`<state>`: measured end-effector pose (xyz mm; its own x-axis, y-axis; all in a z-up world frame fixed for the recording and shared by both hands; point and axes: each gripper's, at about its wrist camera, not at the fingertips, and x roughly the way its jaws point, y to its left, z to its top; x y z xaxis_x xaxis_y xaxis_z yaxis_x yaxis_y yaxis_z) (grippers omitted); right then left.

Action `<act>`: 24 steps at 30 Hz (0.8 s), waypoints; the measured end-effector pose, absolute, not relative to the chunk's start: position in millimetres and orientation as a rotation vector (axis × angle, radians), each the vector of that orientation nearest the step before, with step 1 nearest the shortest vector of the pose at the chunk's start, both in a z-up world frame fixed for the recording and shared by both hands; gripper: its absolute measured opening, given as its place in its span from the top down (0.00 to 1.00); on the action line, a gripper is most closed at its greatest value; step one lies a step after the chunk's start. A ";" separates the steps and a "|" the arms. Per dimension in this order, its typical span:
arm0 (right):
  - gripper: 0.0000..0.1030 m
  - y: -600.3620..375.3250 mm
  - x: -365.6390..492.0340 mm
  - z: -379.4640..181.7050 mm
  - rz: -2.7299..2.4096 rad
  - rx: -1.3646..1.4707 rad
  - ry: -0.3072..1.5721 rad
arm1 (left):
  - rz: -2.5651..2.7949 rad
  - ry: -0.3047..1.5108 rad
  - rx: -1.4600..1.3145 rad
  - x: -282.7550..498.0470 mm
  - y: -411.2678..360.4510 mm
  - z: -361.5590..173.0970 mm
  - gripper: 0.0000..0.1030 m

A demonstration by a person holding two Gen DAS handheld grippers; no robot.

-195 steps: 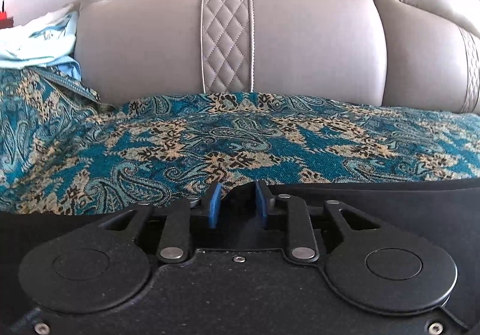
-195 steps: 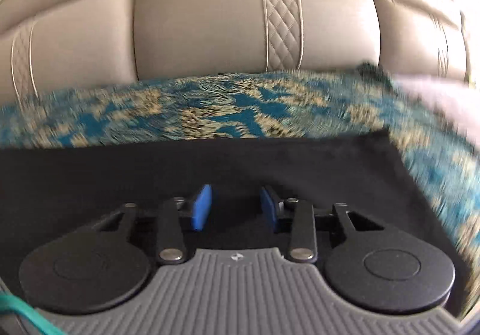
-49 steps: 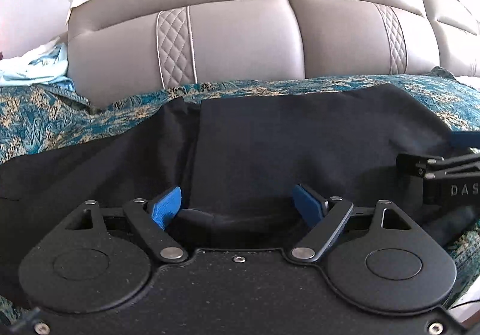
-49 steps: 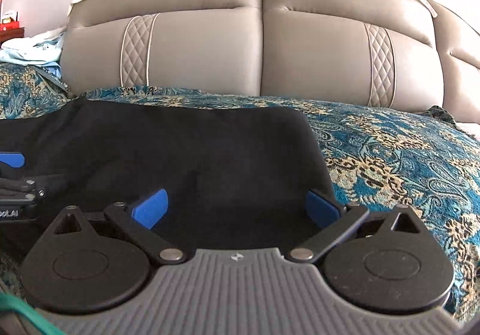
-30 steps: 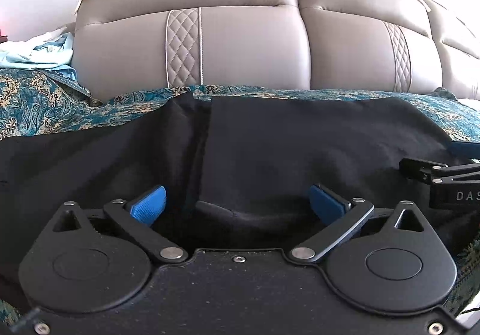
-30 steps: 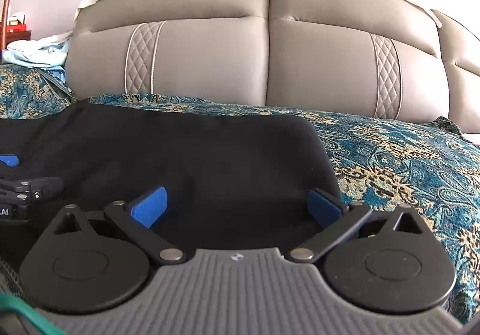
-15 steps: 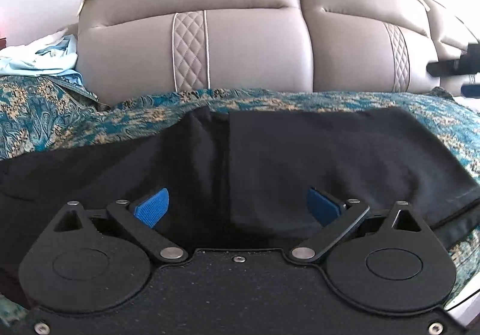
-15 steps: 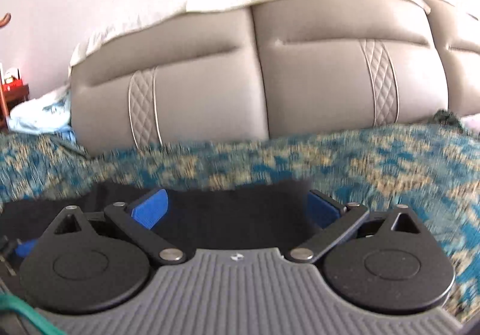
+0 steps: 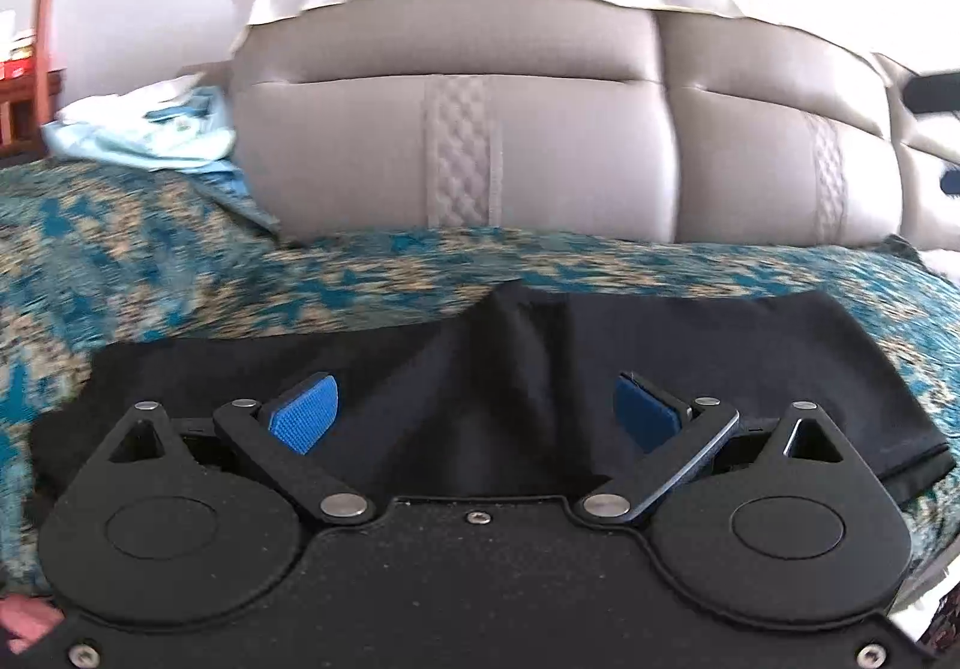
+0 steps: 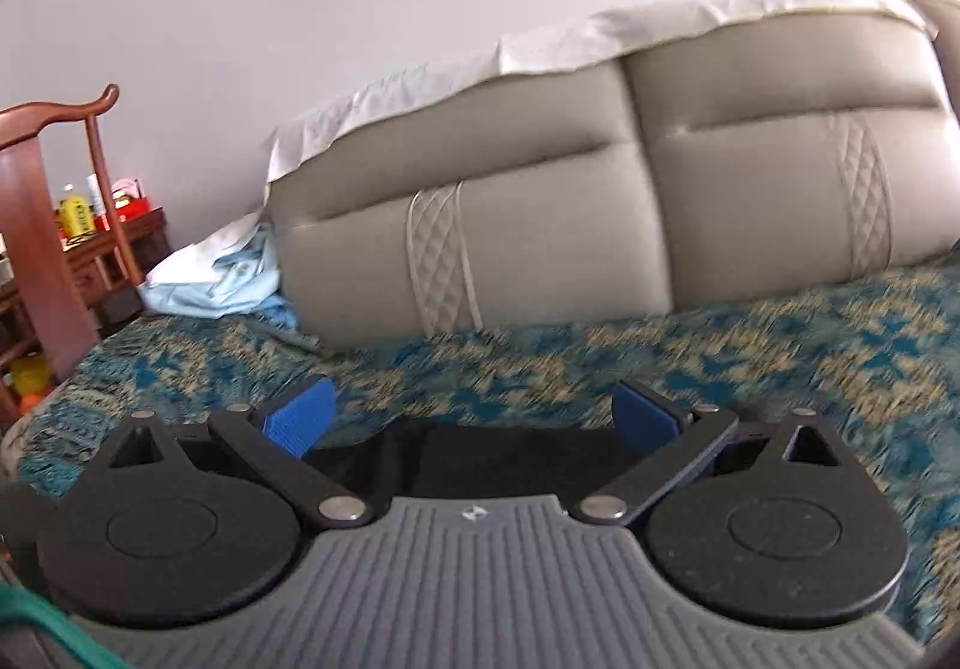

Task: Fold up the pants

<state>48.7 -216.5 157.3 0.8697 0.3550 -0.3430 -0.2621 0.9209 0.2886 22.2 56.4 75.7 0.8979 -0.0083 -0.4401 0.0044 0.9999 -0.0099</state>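
Note:
The black pants (image 9: 690, 357) lie folded on the teal patterned bedspread (image 9: 180, 273), with a raised crease running down their middle. My left gripper (image 9: 474, 414) hovers above their near edge, open, its blue pads (image 9: 303, 414) holding nothing. My right gripper (image 10: 471, 417) is open too and lifted higher; only a strip of the black pants (image 10: 480, 459) shows between its blue pads (image 10: 300, 417). At the right edge of the left wrist view, a blurred dark part of the right gripper (image 9: 936, 93) shows against the headboard.
A grey padded headboard (image 9: 540, 153) closes off the far side of the bed, with a white cloth (image 10: 540, 51) draped over its top. Light blue clothes (image 10: 222, 279) are piled at the bed's far left corner. A wooden chair (image 10: 36, 225) and a cluttered side table (image 10: 114, 243) stand on the left.
Both grippers, earlier shut on the pants' edge, opened and let go. They have since lifted and drawn back; the right one rose higher and turned left. The pants stay flat.

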 end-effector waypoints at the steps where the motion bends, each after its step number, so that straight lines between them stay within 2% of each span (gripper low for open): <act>1: 0.00 -212.4 49.2 154.3 0.335 0.247 0.417 | 0.009 0.460 -0.018 20.2 64.6 75.2 0.04; 11: 0.00 -193.5 54.8 118.2 0.343 0.255 0.514 | 0.172 0.515 -0.130 6.9 139.0 62.3 0.04; 24: 0.00 -207.0 39.9 121.4 0.300 0.291 0.551 | 0.085 0.479 -0.170 -21.0 134.3 83.4 0.04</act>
